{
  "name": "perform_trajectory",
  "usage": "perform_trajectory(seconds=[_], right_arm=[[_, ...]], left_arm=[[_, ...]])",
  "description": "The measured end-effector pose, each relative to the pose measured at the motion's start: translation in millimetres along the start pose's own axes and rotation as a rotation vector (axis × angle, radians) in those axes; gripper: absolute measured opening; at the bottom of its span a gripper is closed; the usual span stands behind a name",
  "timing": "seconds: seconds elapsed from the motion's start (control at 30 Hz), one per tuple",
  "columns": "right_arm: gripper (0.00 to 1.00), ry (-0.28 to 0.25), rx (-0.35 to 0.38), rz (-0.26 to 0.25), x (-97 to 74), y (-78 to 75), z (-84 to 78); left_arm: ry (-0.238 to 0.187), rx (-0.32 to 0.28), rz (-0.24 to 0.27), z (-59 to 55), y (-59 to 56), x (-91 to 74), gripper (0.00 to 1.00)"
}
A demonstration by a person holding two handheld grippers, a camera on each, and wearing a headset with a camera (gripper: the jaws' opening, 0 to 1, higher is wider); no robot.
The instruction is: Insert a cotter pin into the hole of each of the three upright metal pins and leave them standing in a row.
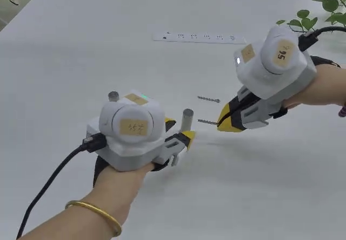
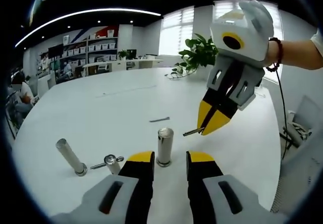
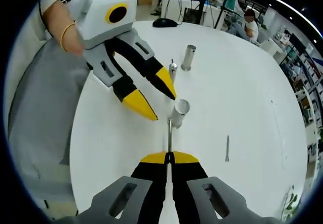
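Table: white, broad, with a curved edge.
Power strip: white, lying flat toward the far side of the table.
Plant: green leaves, at the table's far right edge.
Shelves: against the back wall, stocked with boxes.
Windows: bright, behind the plant.
Ceiling light: long strip.

metal pin x3 | cotter pin x3 | hand-held gripper x2

White table, metal pins, cotter pin, likely power strip
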State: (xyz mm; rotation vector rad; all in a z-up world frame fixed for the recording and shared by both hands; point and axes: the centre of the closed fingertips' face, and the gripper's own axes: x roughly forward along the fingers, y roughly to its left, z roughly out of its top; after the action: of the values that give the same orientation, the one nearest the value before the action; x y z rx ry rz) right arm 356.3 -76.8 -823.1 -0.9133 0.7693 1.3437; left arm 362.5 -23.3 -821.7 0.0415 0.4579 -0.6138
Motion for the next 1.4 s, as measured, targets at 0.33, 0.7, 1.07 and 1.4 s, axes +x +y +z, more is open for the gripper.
perform_trajectory(seconds=[0.33,0.7,1.07,1.4], right_arm=[[0.03,0.013,-0.018,0.003,4.8,-11.2,1.8],[0.03,0.027,-0.035,0.013,9.5,-12.1,1.3],[0.03,0.025,-0.048,0.011,7.6,-14.8,4.1],[0.03,0.049,-0.081,0.009,7.7,-17.0,6.1]], left_arm=[[-0.011,-0.029,0.037,-0.8,1.6,14.9,0.22],[-0.002,-0.038,0.063,-3.1,6.7,21.4,0.17],[-0.004,-0.041,0.077,-3.3,7.9,22.3,0.12],[-0.004,-0.031,0.084,-4.2,7.9,22.7,0.12]])
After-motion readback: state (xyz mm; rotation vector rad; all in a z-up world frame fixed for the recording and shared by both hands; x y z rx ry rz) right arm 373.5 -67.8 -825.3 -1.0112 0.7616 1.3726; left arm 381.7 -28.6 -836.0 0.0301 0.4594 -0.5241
